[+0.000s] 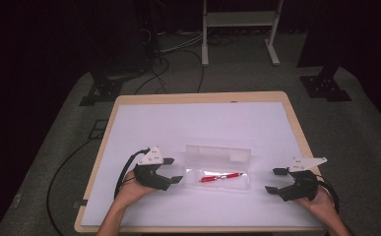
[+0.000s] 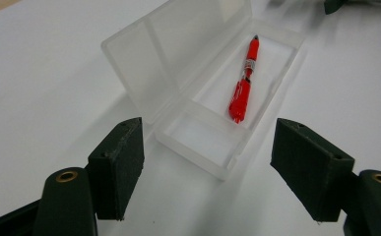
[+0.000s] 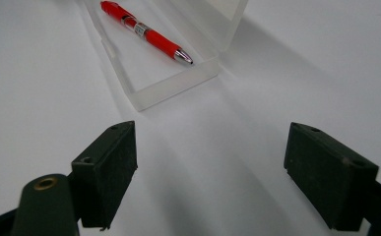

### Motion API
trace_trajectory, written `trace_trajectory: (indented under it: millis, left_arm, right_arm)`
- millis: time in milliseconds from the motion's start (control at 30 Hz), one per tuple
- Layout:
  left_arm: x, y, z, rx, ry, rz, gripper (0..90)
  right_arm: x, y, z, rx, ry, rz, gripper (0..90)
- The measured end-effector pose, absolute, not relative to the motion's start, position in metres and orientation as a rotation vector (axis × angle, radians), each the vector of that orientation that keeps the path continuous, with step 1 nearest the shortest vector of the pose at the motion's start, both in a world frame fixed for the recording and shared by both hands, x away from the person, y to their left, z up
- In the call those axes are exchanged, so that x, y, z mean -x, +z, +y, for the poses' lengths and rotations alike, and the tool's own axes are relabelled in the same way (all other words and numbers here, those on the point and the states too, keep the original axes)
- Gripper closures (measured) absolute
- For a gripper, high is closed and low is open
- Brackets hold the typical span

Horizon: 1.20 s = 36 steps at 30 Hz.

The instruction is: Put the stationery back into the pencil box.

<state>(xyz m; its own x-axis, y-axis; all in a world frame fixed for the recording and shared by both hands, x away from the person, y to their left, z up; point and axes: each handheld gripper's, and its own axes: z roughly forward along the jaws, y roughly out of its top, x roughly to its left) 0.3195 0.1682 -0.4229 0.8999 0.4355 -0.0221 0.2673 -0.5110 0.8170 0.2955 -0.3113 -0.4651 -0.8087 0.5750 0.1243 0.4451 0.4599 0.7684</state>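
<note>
Both hand-held grippers, left gripper (image 1: 174,170) and right gripper (image 1: 274,180), rest wide-jawed and empty flanking the open clear pencil case (image 1: 226,183), whose raised lid exposes the red pen (image 1: 221,177), probably ready for picking.

Setting: a lab or recording studio, not a home. Evidence: dark curtained surrounds; grey carpet floor (image 1: 40,162); black cables (image 1: 168,69) trailing across it; black stand bases (image 1: 326,88) bolted to plates; a white metal frame (image 1: 239,29) on feet at the back; one wood-edged table (image 1: 296,123) with a plain white top.
</note>
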Motion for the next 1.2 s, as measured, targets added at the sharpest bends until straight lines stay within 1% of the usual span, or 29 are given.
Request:
trace_trajectory:
  millis: [467, 833, 967, 1200]
  left_arm:
    - [-0.313, -0.427, 0.191, -2.102, 0.238, 0.562, 22.0]
    - [-0.309, -0.434, 0.209, -2.086, 0.239, 0.614, 20.2]
    - [-0.305, -0.434, 0.215, -2.087, 0.26, 0.623, 19.9]
    - [-0.293, -0.437, 0.231, -2.029, 0.293, 0.665, 19.3]
  right_arm:
    - [-0.295, -0.467, -0.309, -0.9, 1.266, 2.558, 19.0]
    - [-0.295, -0.468, -0.308, -0.91, 1.263, 2.559, 18.8]
    - [-0.295, -0.469, -0.309, -0.916, 1.267, 2.557, 18.7]
    - [-0.293, -0.471, -0.308, -0.927, 1.272, 2.557, 18.7]
